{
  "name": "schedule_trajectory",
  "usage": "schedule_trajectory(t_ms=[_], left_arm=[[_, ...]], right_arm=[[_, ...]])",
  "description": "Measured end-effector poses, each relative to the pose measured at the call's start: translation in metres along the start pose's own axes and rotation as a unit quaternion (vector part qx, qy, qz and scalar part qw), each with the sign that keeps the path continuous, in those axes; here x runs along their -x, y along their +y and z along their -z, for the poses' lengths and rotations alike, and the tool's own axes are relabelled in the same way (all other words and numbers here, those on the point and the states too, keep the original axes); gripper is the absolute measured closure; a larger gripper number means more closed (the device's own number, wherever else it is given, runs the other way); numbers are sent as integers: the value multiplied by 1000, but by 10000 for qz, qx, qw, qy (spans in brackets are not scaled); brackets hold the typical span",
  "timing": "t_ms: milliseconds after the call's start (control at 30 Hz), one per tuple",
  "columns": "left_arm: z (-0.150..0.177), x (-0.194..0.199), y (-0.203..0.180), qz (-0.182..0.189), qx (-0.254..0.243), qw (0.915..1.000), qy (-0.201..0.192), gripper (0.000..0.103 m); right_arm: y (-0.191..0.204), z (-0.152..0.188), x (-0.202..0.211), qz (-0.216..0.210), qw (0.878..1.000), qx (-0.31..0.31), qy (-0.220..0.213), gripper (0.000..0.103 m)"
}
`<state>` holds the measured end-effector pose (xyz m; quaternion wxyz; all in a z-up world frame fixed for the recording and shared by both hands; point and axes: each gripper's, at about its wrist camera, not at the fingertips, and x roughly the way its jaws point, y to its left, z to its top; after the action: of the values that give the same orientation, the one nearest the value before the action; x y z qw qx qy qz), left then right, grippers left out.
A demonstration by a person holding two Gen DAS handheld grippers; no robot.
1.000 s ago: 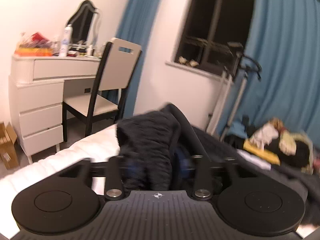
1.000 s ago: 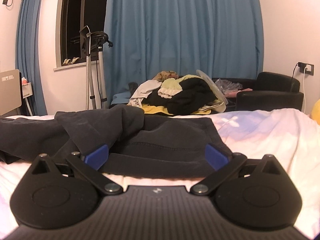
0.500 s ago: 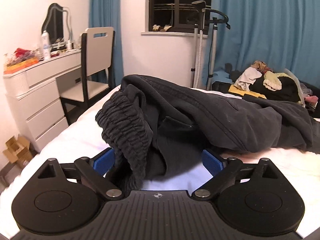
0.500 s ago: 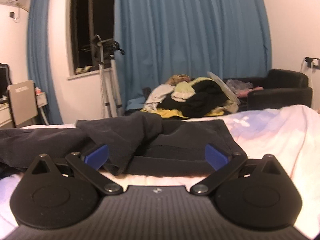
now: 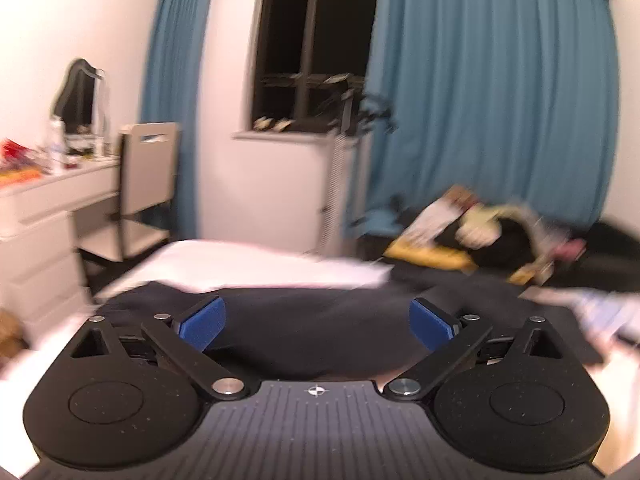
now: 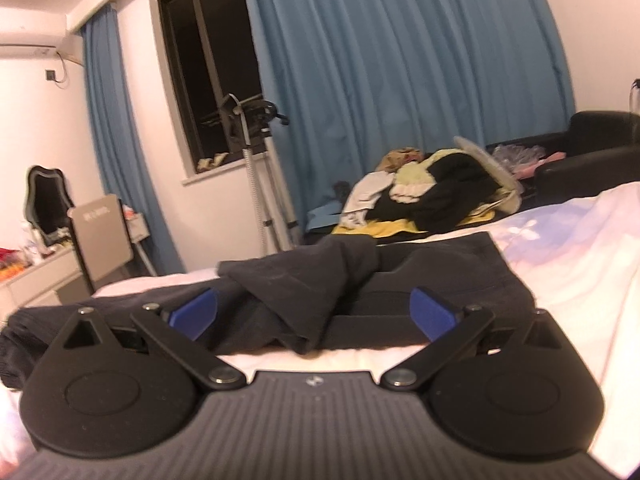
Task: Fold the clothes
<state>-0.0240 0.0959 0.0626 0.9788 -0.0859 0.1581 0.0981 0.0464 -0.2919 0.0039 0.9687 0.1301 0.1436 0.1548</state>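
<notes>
Both pairs of jaws are spread wide, with nothing pinched between the blue pads. Directly ahead of the right gripper (image 6: 314,312) the dark garment (image 6: 360,280) is seen lying on the bed (image 6: 568,248), its flat hem edge just beyond the pads and running crosswise to them, from one pad to the other. A loose flap is draped over its left part, and a bunched dark mass trails off further left, so the long axis is judged to run left to right across the jaws. Ahead of the left gripper (image 5: 318,322) the same dark cloth (image 5: 312,332) fills the gap between the pads; this view is blurred, so contact cannot be told. Either gripper is judged close enough for a pinch.

Beyond the garment a pile of clothes (image 6: 424,196) is seen, then a metal stand (image 6: 256,168), a window (image 6: 208,92) and blue curtains (image 6: 400,80). A chair (image 5: 144,176) and a white dresser (image 5: 40,216) stand to the left.
</notes>
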Motion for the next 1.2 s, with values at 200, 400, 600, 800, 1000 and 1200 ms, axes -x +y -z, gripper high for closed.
schedule_trajectory(t_ms=[200, 400, 600, 800, 1000, 1200], left_arm=[[29, -75, -87, 555, 119, 9977, 357, 3], [64, -117, -88, 789, 320, 9943, 644, 3], [101, -150, -50, 759, 633, 9925, 721, 3], [111, -174, -23, 679, 612, 9937, 652, 3], [119, -191, 2, 611, 995, 9891, 895, 3], [113, -189, 5, 583, 1095, 9890, 809, 4]], right_arm=[[19, -43, -27, -190, 9995, 259, 66, 0], [52, -70, -117, -402, 9948, 759, 543, 0], [94, -51, -265, -497, 9838, 1042, 1375, 4], [143, -18, -387, -450, 9669, 1757, 1794, 11], [143, 4, -434, 120, 9543, 2085, 2138, 80], [95, -57, -361, 253, 9886, 1011, 1084, 96]])
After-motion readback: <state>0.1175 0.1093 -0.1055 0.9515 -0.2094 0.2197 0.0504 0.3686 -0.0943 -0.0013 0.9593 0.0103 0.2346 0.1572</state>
